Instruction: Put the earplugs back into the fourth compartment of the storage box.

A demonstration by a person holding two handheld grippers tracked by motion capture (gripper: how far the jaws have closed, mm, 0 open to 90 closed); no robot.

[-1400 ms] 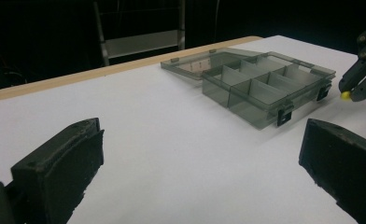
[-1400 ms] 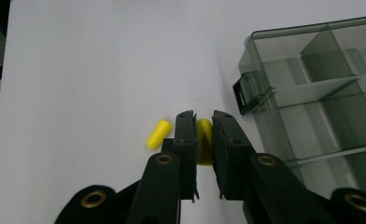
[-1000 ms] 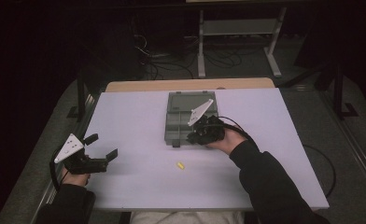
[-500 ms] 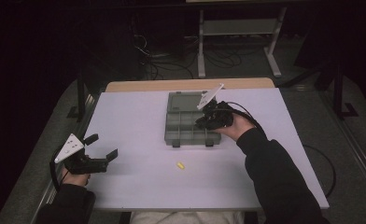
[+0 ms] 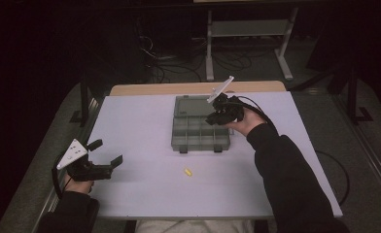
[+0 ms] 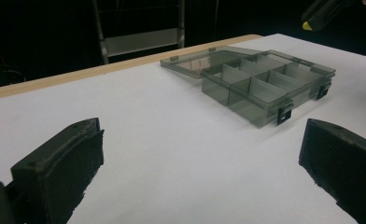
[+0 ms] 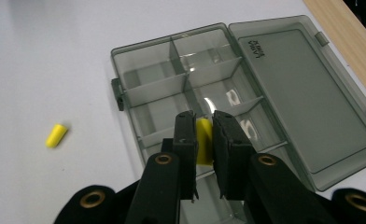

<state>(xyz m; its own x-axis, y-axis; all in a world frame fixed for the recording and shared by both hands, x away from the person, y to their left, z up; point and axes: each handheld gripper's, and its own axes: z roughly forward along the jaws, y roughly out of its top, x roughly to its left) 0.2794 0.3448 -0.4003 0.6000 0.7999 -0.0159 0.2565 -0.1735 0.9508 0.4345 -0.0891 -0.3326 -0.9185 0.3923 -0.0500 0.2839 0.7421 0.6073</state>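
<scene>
One yellow plug carried over the compartment box (image 5: 198, 130)

Right gripper (image 7: 203, 135) fingers clamp a yellow plug (image 7: 203, 136) above the box; left gripper (image 5: 106, 154) fingers gape empty. A second plug (image 5: 187, 172) lies on the surface before it, unpicked.

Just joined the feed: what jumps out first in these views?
The right gripper pinches a yellow earplug above the open grey compartment box at the table's middle. A second yellow earplug lies loose on the white tabletop nearer the person. The left gripper rests open at the left edge.
</scene>
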